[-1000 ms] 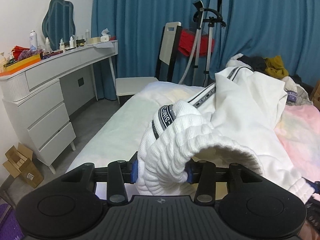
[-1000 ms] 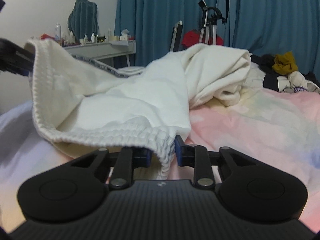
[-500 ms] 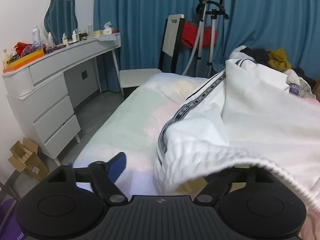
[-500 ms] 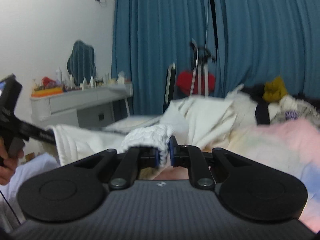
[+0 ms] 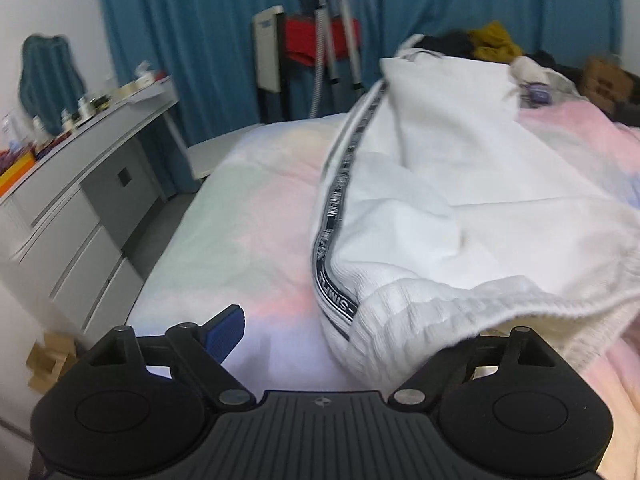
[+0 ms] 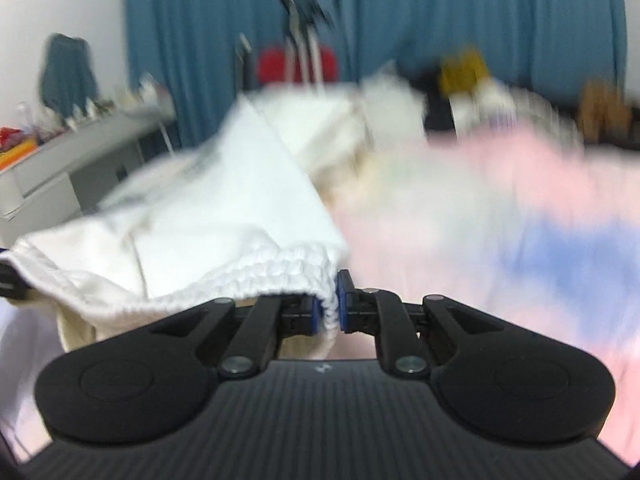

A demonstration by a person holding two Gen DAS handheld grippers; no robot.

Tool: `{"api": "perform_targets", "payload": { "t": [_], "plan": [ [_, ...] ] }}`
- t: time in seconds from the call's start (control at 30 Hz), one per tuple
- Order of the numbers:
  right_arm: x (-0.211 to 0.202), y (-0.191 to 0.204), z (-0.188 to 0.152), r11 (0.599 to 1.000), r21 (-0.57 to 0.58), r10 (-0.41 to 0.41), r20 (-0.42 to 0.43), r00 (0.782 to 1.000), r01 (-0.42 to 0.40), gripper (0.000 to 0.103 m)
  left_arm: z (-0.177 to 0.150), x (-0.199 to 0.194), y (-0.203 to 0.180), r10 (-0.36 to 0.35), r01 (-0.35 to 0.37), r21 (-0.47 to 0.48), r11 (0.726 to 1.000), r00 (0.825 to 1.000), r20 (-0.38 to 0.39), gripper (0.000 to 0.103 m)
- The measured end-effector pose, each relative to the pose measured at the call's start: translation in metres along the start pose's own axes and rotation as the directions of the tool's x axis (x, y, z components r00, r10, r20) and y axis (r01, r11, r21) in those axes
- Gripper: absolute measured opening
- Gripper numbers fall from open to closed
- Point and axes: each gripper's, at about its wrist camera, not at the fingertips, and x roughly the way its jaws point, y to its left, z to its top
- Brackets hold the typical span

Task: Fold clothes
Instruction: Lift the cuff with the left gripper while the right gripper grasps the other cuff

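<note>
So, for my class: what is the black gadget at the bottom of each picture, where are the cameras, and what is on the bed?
Each picture comes from a camera mounted on a hand-held two-finger gripper, looking along its fingers. The left gripper has just been opening; its jaws stand wide, the white garment's ribbed waistband draped loosely between them. The right gripper is pinched shut on that waistband. The garment lies on a pastel bedspread. The right view is blurred.

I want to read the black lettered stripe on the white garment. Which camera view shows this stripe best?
The left wrist view. There the black stripe runs sharp and unbroken along the white garment, with its white lettering partly readable. In the right wrist view the picture is blurred by motion; only faint grey smears mark the stripe.
</note>
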Motion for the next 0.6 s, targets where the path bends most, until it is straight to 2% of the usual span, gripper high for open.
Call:
{"api": "perform_targets", "payload": {
  "t": [0.1,0.17,0.23,0.3,0.33,0.37,0.4,0.5,0.6],
  "plan": [
    [0.007,-0.019,-0.003,0.99,0.137,0.048,-0.038,0.998,-0.043,0.012,-0.001,-0.009,-0.009,-0.033,0.03,0.054,0.998,0.998,0.059,0.085],
    [0.004,-0.022,-0.003,0.986,0.158,0.062,-0.026,0.998,-0.057,0.012,-0.001,-0.009,-0.016,-0.048,0.04,0.09,0.995,0.996,0.081,0.081],
    [-0.003,-0.018,-0.004,0.989,0.133,0.063,-0.015,0.998,-0.061,0.012,0.0,-0.007,-0.022,-0.037,0.027,0.11,0.994,0.996,0.087,0.07],
    [-0.01,-0.013,-0.007,0.992,0.111,0.06,-0.013,0.998,-0.059,0.012,0.001,-0.002,-0.024,-0.028,0.018,0.111,0.994,0.995,0.095,0.052],
    [-0.012,-0.011,-0.01,0.993,0.107,0.06,-0.016,0.998,-0.058,0.012,0.0,-0.001,-0.024,-0.022,0.012,0.099,0.995,0.994,0.106,0.048],
    [-0.015,-0.009,-0.014,0.991,0.116,0.069,-0.022,0.997,-0.066,0.012,0.001,-0.001,-0.022,-0.007,-0.003,0.083,0.997,0.993,0.121,0.027],
    [-0.018,-0.007,-0.019,0.989,0.128,0.081,-0.029,0.996,-0.077,0.012,0.004,-0.001,-0.017,-0.005,-0.003,0.059,0.998,0.991,0.136,0.016],
    [-0.033,0.001,-0.033,0.97,0.196,0.157,-0.036,0.987,-0.148,0.011,0.019,-0.004,0.01,-0.015,0.028,-0.067,0.997,0.983,0.183,0.01],
    [-0.051,0.028,-0.042,0.945,0.205,0.262,-0.016,0.965,-0.253,0.012,0.041,-0.012,0.049,0.023,0.02,-0.172,0.985,0.969,0.245,0.009]
  ]
}}
